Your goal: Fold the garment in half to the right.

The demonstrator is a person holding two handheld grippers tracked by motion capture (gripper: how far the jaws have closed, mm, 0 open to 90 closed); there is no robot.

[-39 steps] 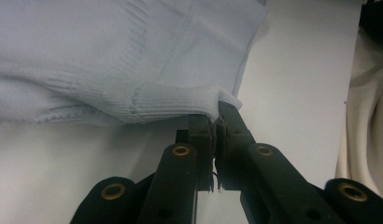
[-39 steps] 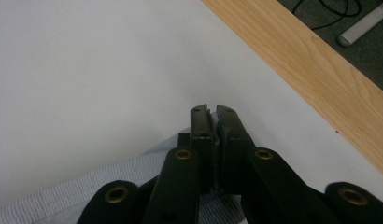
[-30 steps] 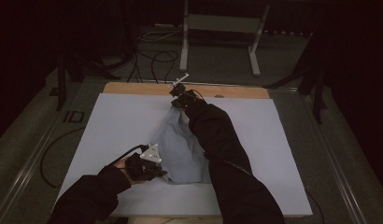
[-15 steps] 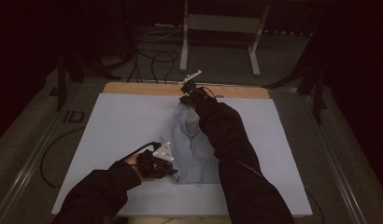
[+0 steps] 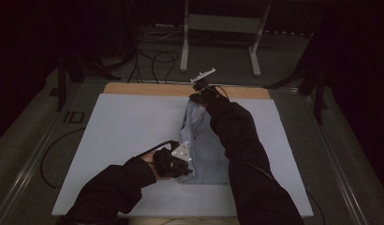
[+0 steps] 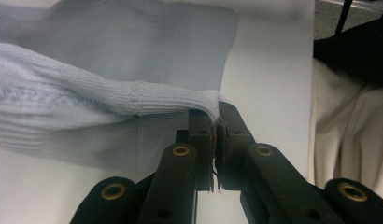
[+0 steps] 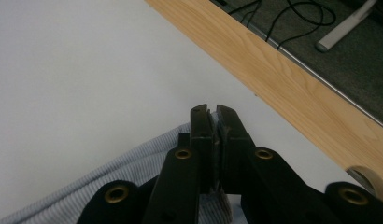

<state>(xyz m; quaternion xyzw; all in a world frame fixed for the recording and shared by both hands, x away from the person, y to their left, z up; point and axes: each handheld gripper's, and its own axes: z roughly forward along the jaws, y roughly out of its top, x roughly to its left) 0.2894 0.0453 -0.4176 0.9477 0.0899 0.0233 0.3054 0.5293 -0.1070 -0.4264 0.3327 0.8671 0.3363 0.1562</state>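
Observation:
A light blue knitted garment (image 5: 205,146) lies on the white board (image 5: 124,131), running from the front toward the far edge. My left gripper (image 5: 186,171) is at its near left corner, shut on a ribbed fold of the knit (image 6: 147,95), which rises off the board to the pinched jaws (image 6: 216,122). My right gripper (image 5: 197,96) is at the garment's far end near the wooden strip, shut on the ribbed edge (image 7: 110,189), with the cloth pinched between its jaws (image 7: 214,119). Dark sleeves cover both forearms, and the right one hides part of the garment.
A wooden strip (image 5: 148,89) borders the board's far edge. Beyond it the floor holds cables (image 5: 148,56) and a metal stand (image 5: 185,47). Bare white board lies left of the garment. The person's pale trousers (image 6: 348,126) show at the near table edge.
Both grippers have moved to the right and slightly up, each still pinching the garment. The cloth has shifted right with them and is drawn longer between the two grips.

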